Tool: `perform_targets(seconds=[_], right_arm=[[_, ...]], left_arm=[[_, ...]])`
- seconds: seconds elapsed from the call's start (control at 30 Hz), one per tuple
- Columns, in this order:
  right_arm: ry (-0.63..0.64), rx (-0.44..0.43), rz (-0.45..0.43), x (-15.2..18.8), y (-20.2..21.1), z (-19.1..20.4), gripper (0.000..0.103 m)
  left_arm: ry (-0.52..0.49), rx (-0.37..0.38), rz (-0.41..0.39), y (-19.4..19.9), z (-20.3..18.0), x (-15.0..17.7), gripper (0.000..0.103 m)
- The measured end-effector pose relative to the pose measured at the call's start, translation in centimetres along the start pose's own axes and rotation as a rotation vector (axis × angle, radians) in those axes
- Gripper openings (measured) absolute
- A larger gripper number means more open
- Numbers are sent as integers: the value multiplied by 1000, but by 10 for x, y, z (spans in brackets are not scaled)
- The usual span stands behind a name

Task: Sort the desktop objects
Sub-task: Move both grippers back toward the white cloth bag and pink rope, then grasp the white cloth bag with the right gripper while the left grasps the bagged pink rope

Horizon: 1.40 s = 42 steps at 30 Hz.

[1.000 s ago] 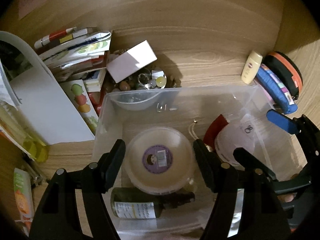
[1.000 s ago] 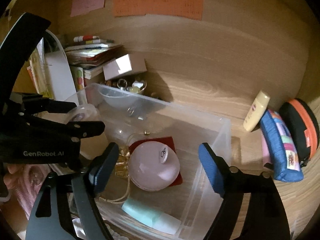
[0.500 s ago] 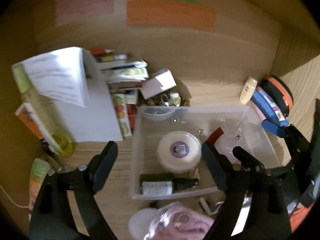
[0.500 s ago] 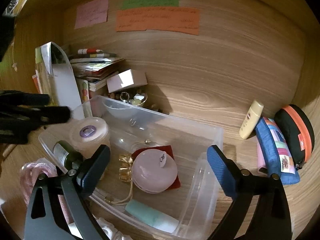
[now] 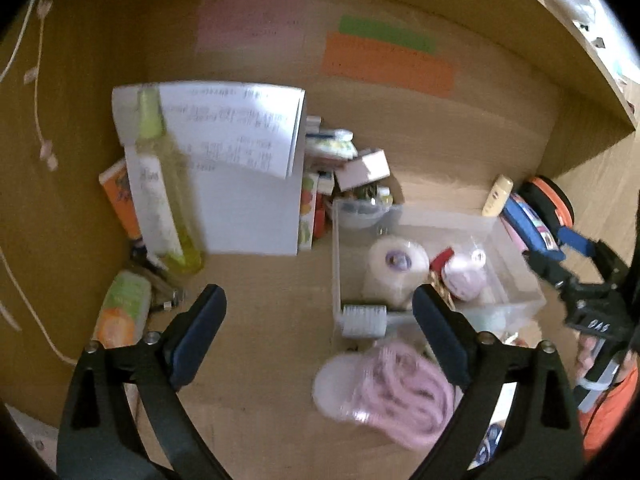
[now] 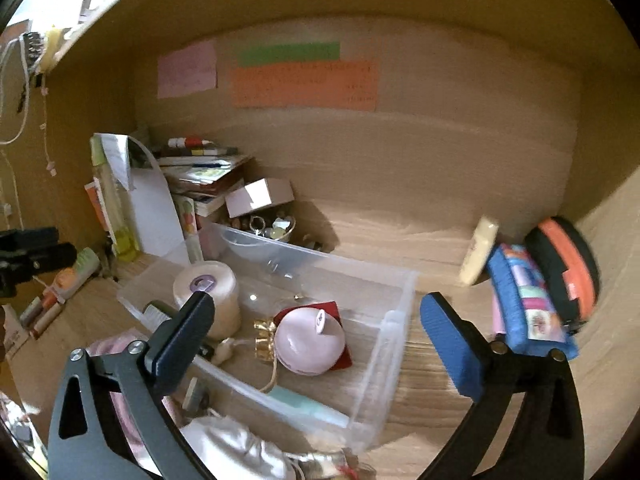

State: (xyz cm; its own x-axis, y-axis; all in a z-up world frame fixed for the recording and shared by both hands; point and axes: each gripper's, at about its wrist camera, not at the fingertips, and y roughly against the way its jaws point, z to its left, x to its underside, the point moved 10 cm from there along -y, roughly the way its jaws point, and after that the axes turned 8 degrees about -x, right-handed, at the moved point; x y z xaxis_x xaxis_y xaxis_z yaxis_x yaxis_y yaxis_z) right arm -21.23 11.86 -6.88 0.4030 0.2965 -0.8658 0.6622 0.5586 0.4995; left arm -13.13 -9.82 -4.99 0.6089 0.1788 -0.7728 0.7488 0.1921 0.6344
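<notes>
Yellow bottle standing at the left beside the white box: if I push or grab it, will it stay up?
The yellow bottle is tall and narrow on a small base, so a push near its top would probably tip it. Its clear wall looks smooth, so it may slip in a loose grip. It stands close against the white box, which might prop it on that side.

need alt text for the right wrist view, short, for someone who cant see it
A clear plastic bin sits on a wooden desk, holding a round pink case and a cream jar. The open, empty right gripper hovers over it. A blue pouch and a pale yellow bottle lie to the right.
</notes>
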Motion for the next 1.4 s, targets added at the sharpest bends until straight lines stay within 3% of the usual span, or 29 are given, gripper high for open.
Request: perform_targets(seconds=[0.2, 0.4, 0.7, 0.93, 1.2, 1.4], right_arm=[[41, 18, -9, 14, 27, 10, 103], [47, 0, 39, 47, 37, 19, 103], [130, -115, 185, 107, 30, 59, 103], [209, -158, 294, 122, -2, 71, 103], [258, -318, 475, 141, -36, 86, 102], [314, -352, 450, 146, -30, 91, 81]], left_arm=[[13, 21, 56, -2, -4, 38, 95], [20, 38, 108, -5, -14, 75, 95], [59, 81, 169, -3, -20, 114, 95], [75, 84, 199, -6, -20, 133, 95], [112, 103, 238, -13, -22, 137, 95], [94, 128, 261, -20, -44, 139, 95]])
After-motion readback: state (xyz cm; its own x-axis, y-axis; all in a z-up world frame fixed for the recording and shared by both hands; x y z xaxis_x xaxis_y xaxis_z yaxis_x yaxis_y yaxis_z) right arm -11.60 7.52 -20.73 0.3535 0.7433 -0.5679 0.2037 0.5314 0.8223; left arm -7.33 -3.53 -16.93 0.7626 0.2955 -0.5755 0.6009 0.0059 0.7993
